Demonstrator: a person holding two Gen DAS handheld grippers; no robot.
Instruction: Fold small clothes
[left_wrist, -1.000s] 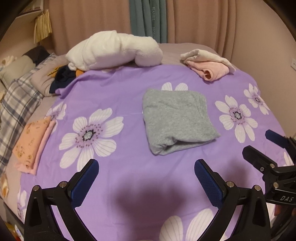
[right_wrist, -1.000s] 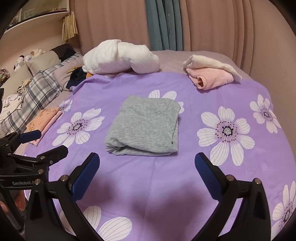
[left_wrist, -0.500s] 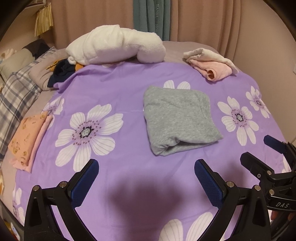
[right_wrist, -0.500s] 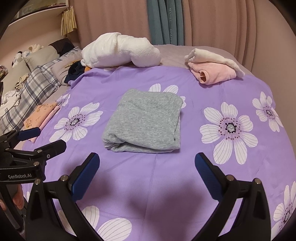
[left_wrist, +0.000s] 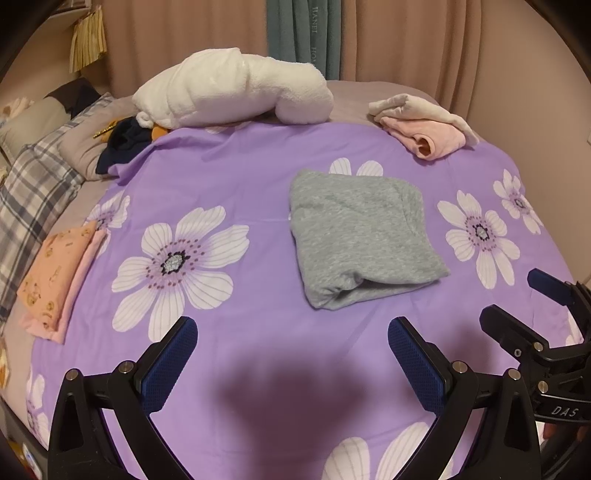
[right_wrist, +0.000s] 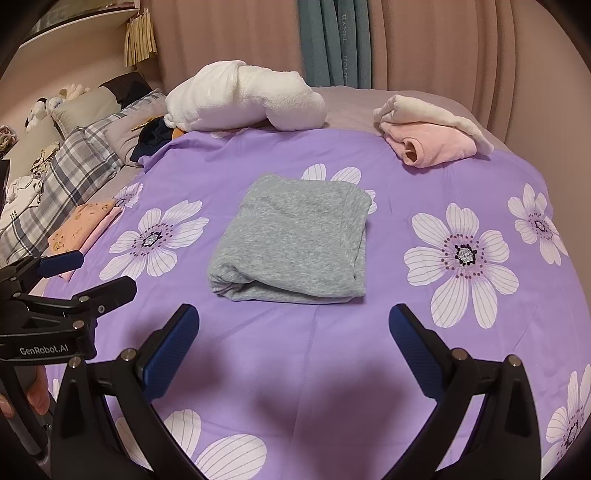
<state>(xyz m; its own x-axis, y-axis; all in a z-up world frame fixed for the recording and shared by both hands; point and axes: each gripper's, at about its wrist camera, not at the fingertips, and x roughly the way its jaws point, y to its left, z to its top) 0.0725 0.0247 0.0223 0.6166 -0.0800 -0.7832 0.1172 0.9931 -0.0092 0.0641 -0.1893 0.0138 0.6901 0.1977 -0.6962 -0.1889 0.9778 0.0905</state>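
Both my grippers hover with jaws spread wide, left gripper (left_wrist: 291, 343) and right gripper (right_wrist: 293, 332) holding nothing. The folded grey garment (right_wrist: 291, 240) lies just ahead on the purple bedspread (right_wrist: 388, 350).

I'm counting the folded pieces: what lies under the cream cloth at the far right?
Under the cream cloth lies a folded pink garment, one rolled opening facing the camera. Whether anything more sits beneath the pink garment is covered; only the purple floral sheet shows around it.
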